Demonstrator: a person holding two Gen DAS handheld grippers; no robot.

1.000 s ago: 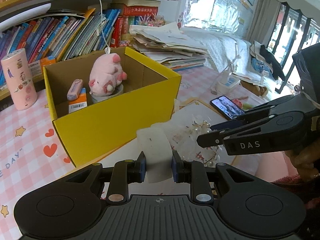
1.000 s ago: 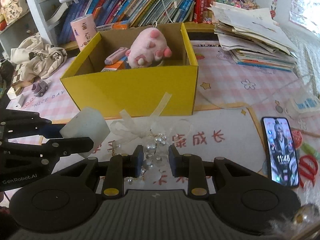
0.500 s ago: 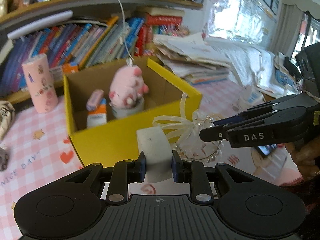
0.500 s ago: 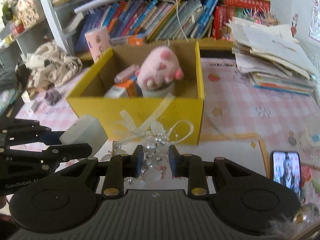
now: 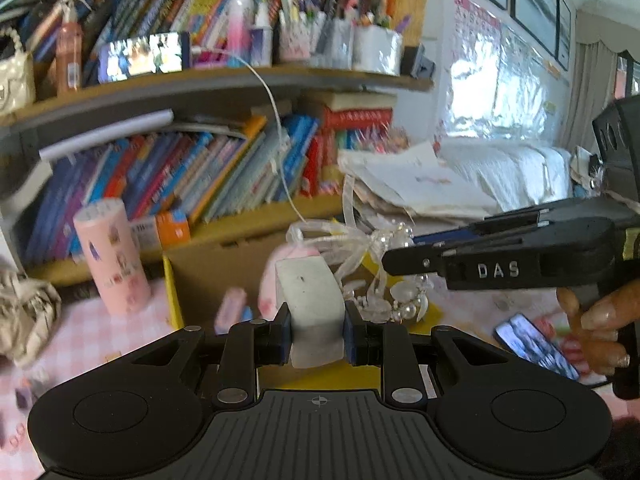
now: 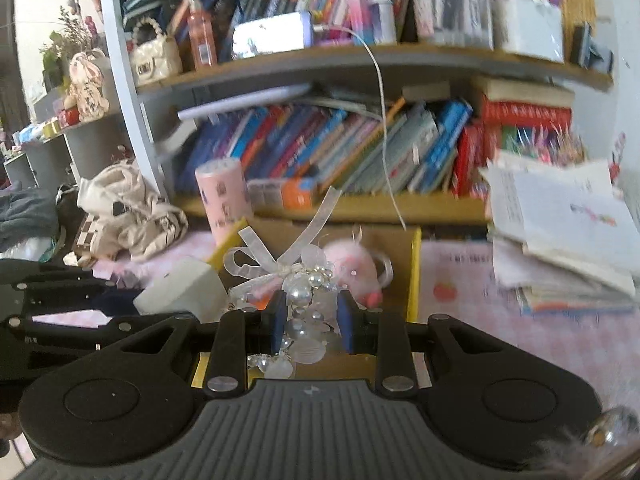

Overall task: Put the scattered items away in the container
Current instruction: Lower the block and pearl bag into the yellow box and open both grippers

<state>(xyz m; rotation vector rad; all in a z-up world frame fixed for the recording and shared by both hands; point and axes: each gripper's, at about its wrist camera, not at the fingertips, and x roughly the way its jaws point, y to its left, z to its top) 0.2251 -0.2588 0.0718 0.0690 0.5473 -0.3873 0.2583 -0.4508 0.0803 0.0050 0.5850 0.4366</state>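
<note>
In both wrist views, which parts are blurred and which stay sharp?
Left wrist view: the left hand-held gripper and its white block are sharp; the bookshelf and yellow box smear, the window glares. Right wrist view: the pearl ornament is sharp; the paper stack blurs.

A white eraser-like block (image 5: 312, 304), faintly marked, stands upright and lifted at the near side of the yellow cardboard box (image 6: 414, 276). Just right of it hangs a pearl-and-shell ornament with a sheer ribbon bow (image 6: 298, 280). A pink plush toy (image 6: 354, 264) sits inside the box.
</note>
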